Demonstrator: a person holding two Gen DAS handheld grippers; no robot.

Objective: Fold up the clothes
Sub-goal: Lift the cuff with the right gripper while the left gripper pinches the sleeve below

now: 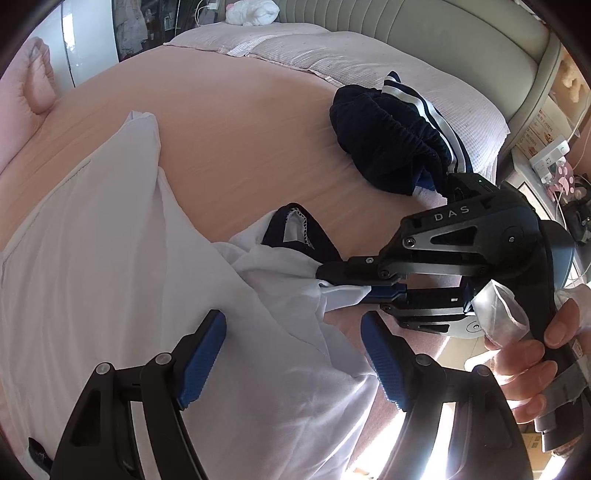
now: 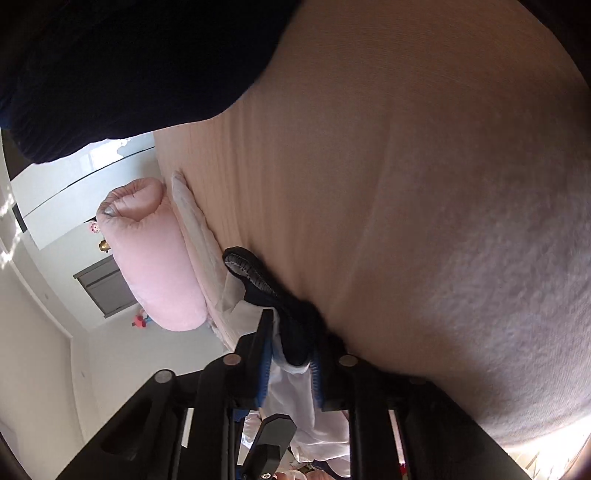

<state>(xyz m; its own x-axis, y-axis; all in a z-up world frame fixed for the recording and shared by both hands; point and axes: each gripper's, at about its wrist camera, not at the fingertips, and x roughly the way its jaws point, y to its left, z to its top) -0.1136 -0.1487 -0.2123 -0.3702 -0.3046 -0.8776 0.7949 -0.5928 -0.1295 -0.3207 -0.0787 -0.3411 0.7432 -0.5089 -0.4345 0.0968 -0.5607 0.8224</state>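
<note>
A white shirt (image 1: 110, 280) with a navy collar (image 1: 295, 229) lies spread on the peach bed sheet (image 1: 240, 140). My left gripper (image 1: 291, 358) hangs open just above the shirt's body, nothing between its blue pads (image 1: 203, 358). Coming in from the right, held in a hand (image 1: 532, 362), my right gripper (image 1: 325, 282) is shut on the shirt's white fabric just below the collar. In the right wrist view the right gripper (image 2: 291, 354) pinches white cloth and the navy collar (image 2: 258, 280) close to the sheet. A crumpled navy garment (image 1: 391, 144) with white stripes lies beyond.
A pink rolled bolster (image 2: 155, 251) lies along the bed's far side. The padded headboard (image 1: 424, 33) and a white plush toy (image 1: 251, 11) are at the back. A nightstand with a power strip (image 1: 550, 158) stands off the bed's right edge. A lilac blanket (image 1: 332, 55) covers the head end.
</note>
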